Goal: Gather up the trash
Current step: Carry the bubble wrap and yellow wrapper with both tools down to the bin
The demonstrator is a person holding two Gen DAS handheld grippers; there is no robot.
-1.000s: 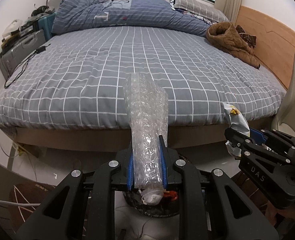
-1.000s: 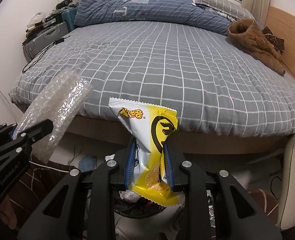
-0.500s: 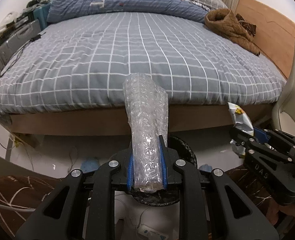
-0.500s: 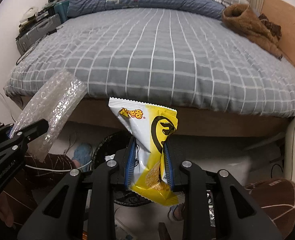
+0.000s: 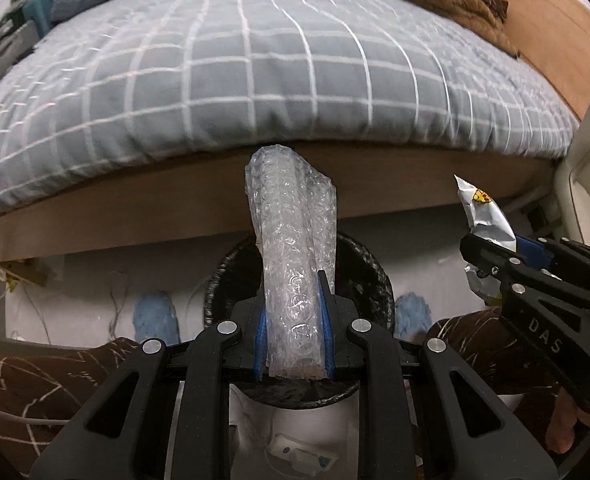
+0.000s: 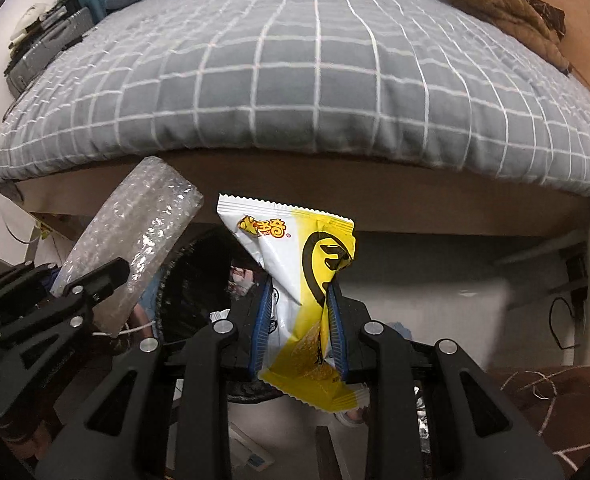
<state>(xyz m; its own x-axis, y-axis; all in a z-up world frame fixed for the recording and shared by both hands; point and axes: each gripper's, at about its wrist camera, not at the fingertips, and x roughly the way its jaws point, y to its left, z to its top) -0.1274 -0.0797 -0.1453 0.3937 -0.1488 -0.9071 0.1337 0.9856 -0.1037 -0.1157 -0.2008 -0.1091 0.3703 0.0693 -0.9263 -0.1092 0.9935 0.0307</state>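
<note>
While both hands hang over the black bin (image 5: 359,264) at the foot of the bed (image 5: 255,72), the step is the drop.

L wrist view: left gripper (image 5: 293,344), fingers clenched on a bubble wrap roll (image 5: 293,248), w/ the roll's far end above the bin mouth. Right gripper (image 5: 491,260) at the edge, holding a snack bag (image 5: 485,216), seen edge-on.

R wrist view: right gripper (image 6: 299,320), fingers clamped on the yellow-white bag's waist; bin (image 6: 199,280) lies left of it, trash visible inside, which the L view hides.

Best done: centre each item over the opening, esp. the bag, then let go; light wrap may drift or catch the rim.
</note>
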